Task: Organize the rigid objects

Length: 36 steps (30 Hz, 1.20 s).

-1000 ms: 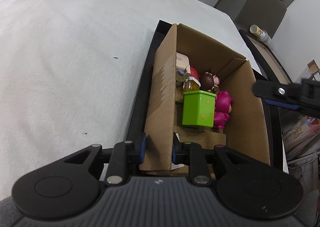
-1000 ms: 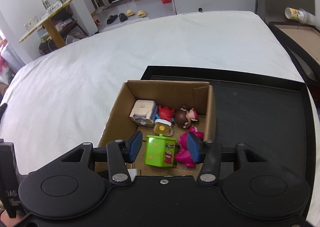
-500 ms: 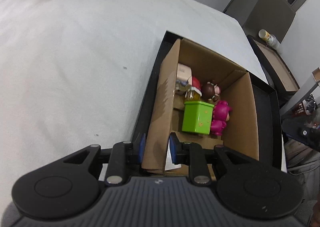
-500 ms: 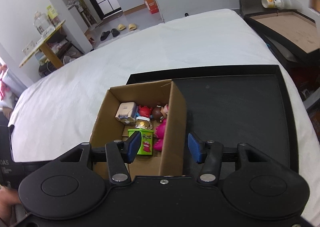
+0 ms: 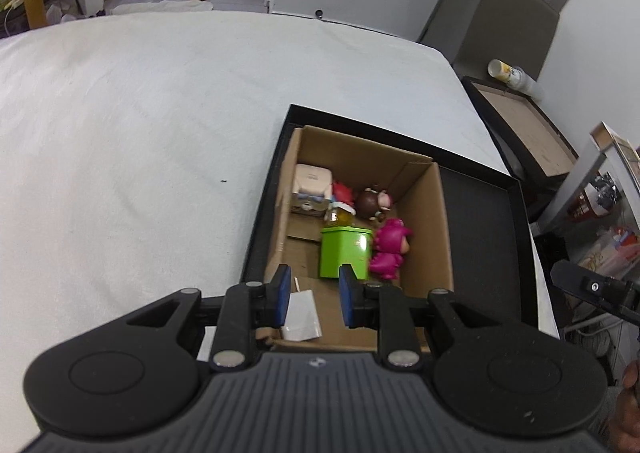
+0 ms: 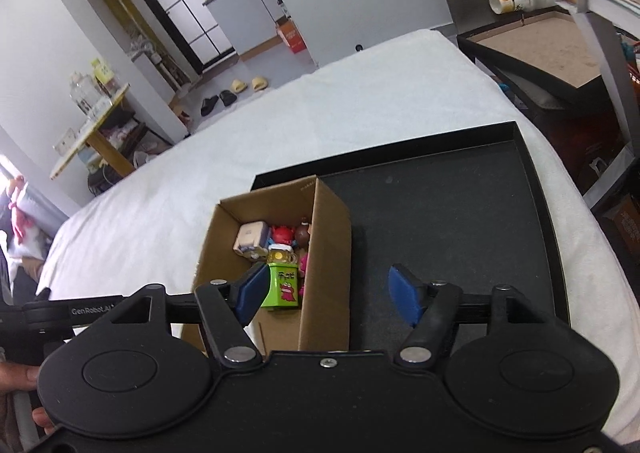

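Cardboard box [image 5: 428,221] sits at the left end of the black tray [image 6: 460,213], toys inside: green tin [image 5: 344,251], pink figure [image 5: 390,249] just beside it. Left gripper [image 5: 312,299] above the box's near wall, parted, empty. Right gripper [image 6: 326,291] wide apart, straddling the box's right wall, untouching.

Left tongs [image 5: 312,301] off the box wall [image 5: 276,249], now parted.

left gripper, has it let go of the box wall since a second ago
Yes. The left gripper clamped the cardboard box wall earlier; now its jaws stand open and pulled back over the near end, nothing between them.
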Available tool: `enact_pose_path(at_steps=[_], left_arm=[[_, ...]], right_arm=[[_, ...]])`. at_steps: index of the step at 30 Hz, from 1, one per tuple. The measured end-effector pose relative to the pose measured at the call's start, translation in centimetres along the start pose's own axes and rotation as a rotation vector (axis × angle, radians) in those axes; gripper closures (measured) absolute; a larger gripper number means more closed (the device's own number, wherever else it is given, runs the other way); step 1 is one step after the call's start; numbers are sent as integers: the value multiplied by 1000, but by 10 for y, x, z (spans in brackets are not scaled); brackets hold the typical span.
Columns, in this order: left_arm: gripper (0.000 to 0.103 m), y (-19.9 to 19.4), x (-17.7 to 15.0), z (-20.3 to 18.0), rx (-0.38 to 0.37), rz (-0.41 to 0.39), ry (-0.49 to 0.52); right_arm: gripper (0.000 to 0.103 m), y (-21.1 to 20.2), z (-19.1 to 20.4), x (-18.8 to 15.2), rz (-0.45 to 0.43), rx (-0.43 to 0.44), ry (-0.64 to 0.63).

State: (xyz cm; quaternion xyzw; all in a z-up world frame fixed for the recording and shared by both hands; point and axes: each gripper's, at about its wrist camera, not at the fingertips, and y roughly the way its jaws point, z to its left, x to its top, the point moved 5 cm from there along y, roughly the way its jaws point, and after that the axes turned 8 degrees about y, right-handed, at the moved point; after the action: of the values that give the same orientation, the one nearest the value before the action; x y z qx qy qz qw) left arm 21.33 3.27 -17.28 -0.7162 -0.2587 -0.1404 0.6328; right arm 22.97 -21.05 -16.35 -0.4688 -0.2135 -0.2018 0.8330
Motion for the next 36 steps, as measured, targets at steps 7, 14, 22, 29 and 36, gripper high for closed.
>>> enact_pose_path(at_steps=[7, 14, 22, 29, 36], left_arm=[[64, -28, 1, -20, -5, -37, 51], [42, -56, 3, -33, -9, -62, 73], [19, -90, 5, -36, -9, -108, 75], [12, -114, 3, -42, -25, -142, 101], [6, -136, -7, -44, -23, -176, 104]], right_arm=[[20, -20, 3, 2, -39, 3, 7], [6, -38, 8, 3, -79, -5, 14], [0, -59, 19, 1, -113, -43, 12], [0, -76, 26, -1, -137, -110, -7], [0, -91, 36, -6, -139, -131, -47]])
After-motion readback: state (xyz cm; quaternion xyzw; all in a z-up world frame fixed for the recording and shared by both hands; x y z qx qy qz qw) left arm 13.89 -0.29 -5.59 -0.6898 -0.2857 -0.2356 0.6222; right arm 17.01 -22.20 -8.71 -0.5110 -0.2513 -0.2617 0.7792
